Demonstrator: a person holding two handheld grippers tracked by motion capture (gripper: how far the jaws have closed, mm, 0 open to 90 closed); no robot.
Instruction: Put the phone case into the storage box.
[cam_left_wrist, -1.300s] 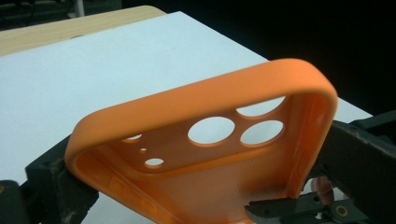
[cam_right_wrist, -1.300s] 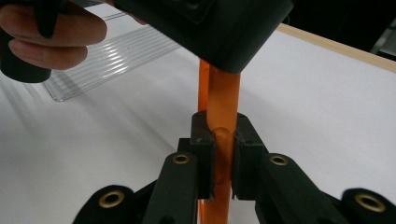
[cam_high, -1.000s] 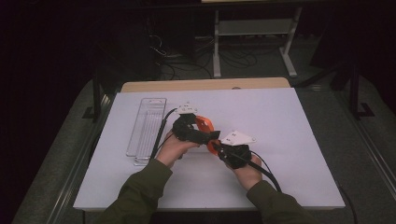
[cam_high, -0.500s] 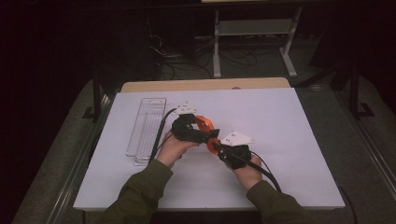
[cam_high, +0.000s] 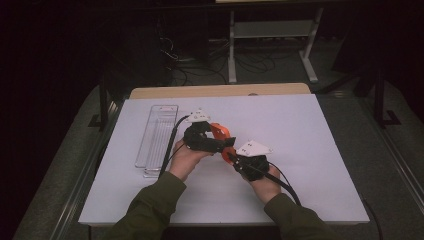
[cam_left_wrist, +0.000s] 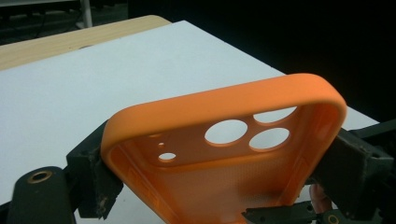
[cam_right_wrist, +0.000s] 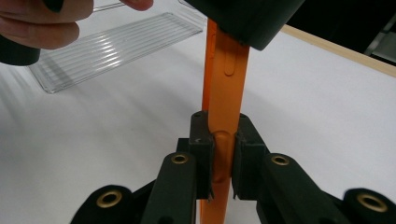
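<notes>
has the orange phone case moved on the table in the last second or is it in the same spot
No. In the high view the orange phone case sits as before beside the clear tray, held between the left tool and right tool.

Near the middle of the bench (cam_high: 310, 150) you hold the phone case (cam_high: 220, 136) off the surface between your two grippers. Your left gripper (cam_high: 212, 142) spans its width from the left-rear side, and your right gripper (cam_high: 231, 156) pinches its edge from the front-right. The clear tray (cam_high: 156, 137) lies flat to their left, running lengthwise toward the bench's far left corner.
</notes>
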